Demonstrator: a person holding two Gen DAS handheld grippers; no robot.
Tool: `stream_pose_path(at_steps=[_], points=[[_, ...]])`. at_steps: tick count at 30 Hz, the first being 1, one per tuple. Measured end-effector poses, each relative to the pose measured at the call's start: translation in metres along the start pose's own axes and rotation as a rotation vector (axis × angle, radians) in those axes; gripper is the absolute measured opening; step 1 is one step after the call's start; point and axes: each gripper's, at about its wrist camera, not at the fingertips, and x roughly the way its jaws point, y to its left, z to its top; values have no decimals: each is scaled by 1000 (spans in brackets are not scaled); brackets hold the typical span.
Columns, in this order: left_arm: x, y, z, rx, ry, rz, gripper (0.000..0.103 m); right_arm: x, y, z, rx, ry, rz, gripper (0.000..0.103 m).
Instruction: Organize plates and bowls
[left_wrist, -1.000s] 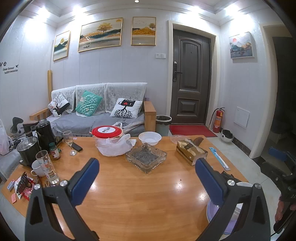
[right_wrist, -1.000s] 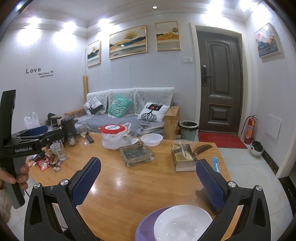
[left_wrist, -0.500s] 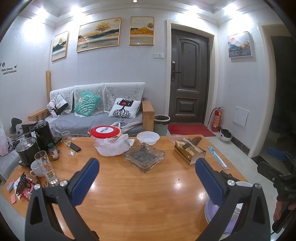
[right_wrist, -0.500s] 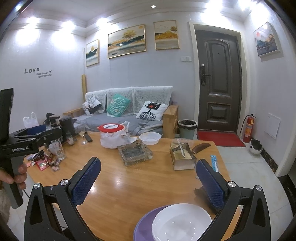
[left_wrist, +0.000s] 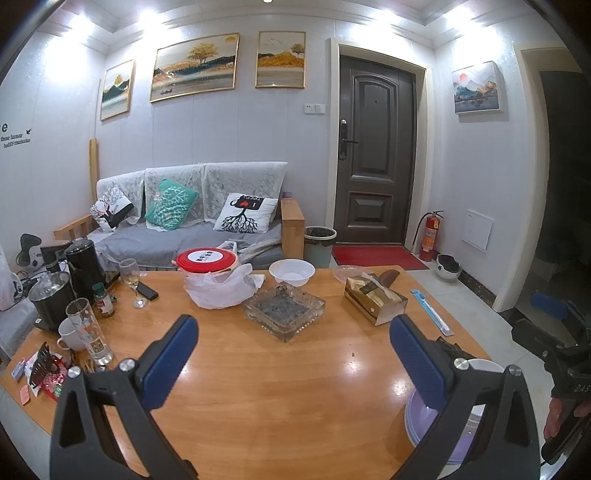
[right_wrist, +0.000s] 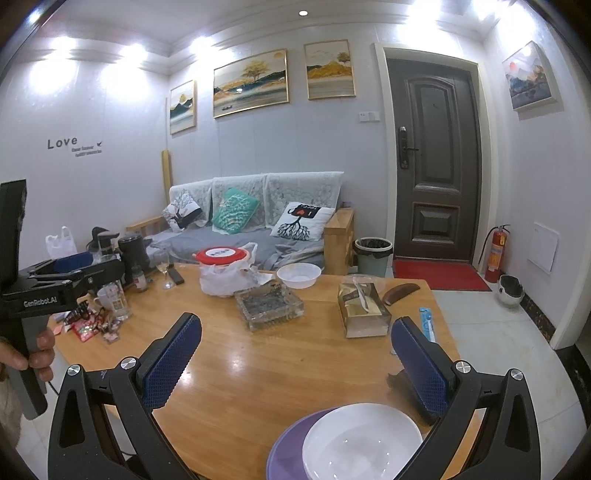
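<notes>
A white bowl (right_wrist: 362, 439) sits on a purple plate (right_wrist: 286, 448) at the near right corner of the wooden table (right_wrist: 258, 369); both show partly behind my left finger in the left wrist view, the plate (left_wrist: 419, 424). A second white bowl (left_wrist: 291, 271) stands at the far side, also in the right wrist view (right_wrist: 298, 275). My left gripper (left_wrist: 293, 354) is open and empty above the table's near middle. My right gripper (right_wrist: 295, 354) is open and empty, just above the stacked bowl and plate.
A glass ashtray (left_wrist: 283, 312), a tissue box (left_wrist: 375, 299), a red-lidded container in a plastic bag (left_wrist: 214, 273), a wine glass (left_wrist: 133, 280), kettles (left_wrist: 83, 264), a tall glass (left_wrist: 86, 332), and small clutter at the left edge stand on the table.
Both views have drifted slightly; the table objects sit a little lower-left than before. Both grippers stay open and empty. Nothing on the table has moved.
</notes>
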Motion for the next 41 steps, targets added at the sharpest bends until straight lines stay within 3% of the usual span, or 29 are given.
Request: stream_pose_path(at_steps=[41], points=[[-11, -25, -17, 40, 43, -29, 103, -16, 5, -26, 7, 21, -31, 102]])
